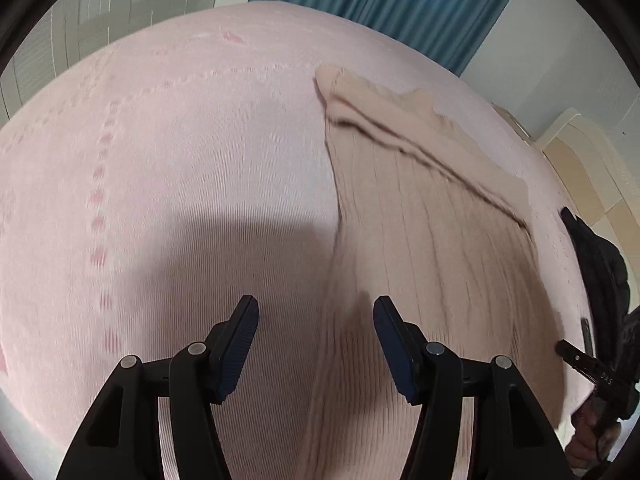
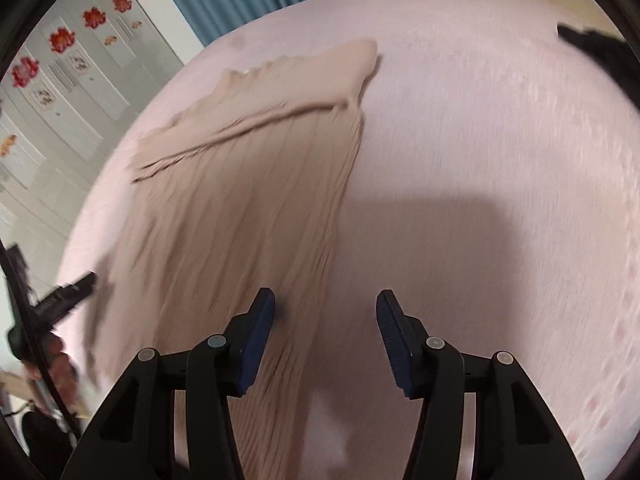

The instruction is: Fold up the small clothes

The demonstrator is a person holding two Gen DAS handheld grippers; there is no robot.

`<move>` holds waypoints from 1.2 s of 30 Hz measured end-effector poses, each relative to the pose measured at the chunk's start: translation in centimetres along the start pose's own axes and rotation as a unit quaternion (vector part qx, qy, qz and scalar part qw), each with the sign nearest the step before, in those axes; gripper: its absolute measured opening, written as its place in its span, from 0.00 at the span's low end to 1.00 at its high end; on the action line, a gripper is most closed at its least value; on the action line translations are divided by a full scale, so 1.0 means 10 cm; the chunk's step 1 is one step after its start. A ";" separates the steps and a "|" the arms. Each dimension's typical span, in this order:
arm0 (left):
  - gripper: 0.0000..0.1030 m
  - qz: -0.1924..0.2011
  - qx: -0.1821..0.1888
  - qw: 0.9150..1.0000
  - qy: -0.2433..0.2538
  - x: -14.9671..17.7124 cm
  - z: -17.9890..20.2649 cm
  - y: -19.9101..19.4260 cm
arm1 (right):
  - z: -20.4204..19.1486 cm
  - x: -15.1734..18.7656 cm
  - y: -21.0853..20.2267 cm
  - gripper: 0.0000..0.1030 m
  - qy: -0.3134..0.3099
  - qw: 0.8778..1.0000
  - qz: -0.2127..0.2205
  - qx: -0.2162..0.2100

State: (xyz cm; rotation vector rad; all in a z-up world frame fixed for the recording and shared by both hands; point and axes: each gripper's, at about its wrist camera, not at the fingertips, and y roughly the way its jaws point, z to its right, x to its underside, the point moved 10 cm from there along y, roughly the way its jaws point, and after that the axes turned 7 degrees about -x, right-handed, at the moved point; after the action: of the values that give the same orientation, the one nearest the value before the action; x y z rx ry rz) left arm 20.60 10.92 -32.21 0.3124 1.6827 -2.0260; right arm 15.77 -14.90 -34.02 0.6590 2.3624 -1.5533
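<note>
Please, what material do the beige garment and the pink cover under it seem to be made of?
Beige garment: probably a soft ribbed knit, matte; long parallel ribs run down it, and its far end lies folded over. Pink cover: seems a finely woven or knitted cloth, matte, with a fine line texture and darker pink woven marks.

A bedroom in a home is shown. A bed covered by a pink knitted spread fills both views. Blue curtains are hung behind it, and pale wardrobe doors are decorated with red flower stickers. A beige ribbed garment is laid on the bed.
</note>
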 end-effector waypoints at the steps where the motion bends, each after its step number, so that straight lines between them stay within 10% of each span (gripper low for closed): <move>1: 0.56 0.000 0.002 1.000 0.002 0.09 0.00 -0.03 | -0.02 0.09 -0.03 0.52 -0.003 1.000 -0.002 -0.001; 9: 0.54 0.005 -0.009 0.999 0.031 0.48 0.12 -0.17 | -0.21 0.64 -0.12 0.52 -0.051 0.998 -0.032 0.018; 11: 0.41 0.001 -0.013 1.000 0.025 0.48 0.15 -0.16 | -0.24 0.64 -0.09 0.48 -0.059 0.997 -0.037 0.031; 14: 0.09 -0.010 0.006 1.000 -0.005 0.51 0.19 -0.17 | -0.32 0.67 -0.06 0.09 -0.085 0.995 -0.052 0.023; 36: 0.08 0.017 0.071 0.997 -0.035 0.74 0.48 -1.01 | -0.24 0.47 -0.89 0.04 -0.021 0.999 0.016 -0.048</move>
State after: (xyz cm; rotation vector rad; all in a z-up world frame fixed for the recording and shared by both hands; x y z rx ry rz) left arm 9.82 5.91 -25.95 0.3132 1.4843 -2.1113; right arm 7.41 -14.53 -27.94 0.6335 2.3673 -1.4177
